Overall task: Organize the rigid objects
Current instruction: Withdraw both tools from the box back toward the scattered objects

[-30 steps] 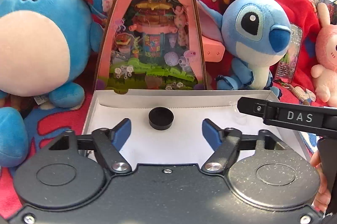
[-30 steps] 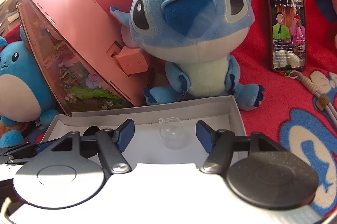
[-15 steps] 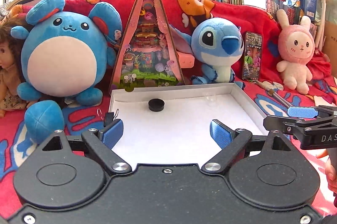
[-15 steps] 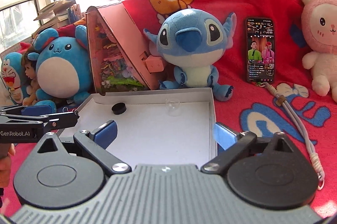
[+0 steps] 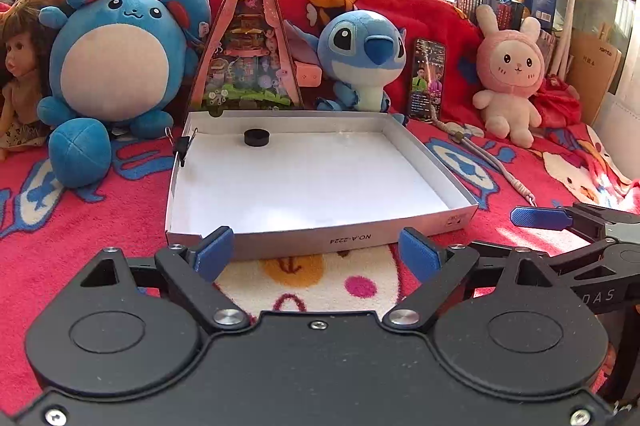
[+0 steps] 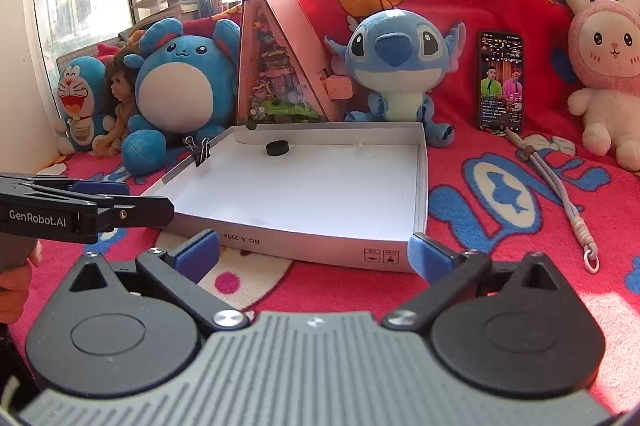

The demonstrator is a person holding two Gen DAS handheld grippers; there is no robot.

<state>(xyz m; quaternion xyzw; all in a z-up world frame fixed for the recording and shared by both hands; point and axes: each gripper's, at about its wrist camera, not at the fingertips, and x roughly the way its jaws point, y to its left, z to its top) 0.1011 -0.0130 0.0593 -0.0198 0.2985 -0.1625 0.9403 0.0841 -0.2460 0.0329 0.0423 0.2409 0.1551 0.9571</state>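
Both wrist views face the white box (image 5: 320, 238) closely, side by side.

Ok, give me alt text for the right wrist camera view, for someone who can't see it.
Open right gripper hovers before a shallow white box on a red blanket, holding a black cap and a clear dome. Plush toys and a phone line the back; the left gripper enters at left.

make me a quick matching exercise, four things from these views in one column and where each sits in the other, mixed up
Things:
1. black cap
2. binder clip
3. phone
4. clear glass piece

Places:
A. clipped on the white box's left wall
B. propped upright against the red blanket
C. inside the box, far right
D. inside the box, by the far wall, left of centre

Pairs: 1-D, 2-A, 3-B, 4-C
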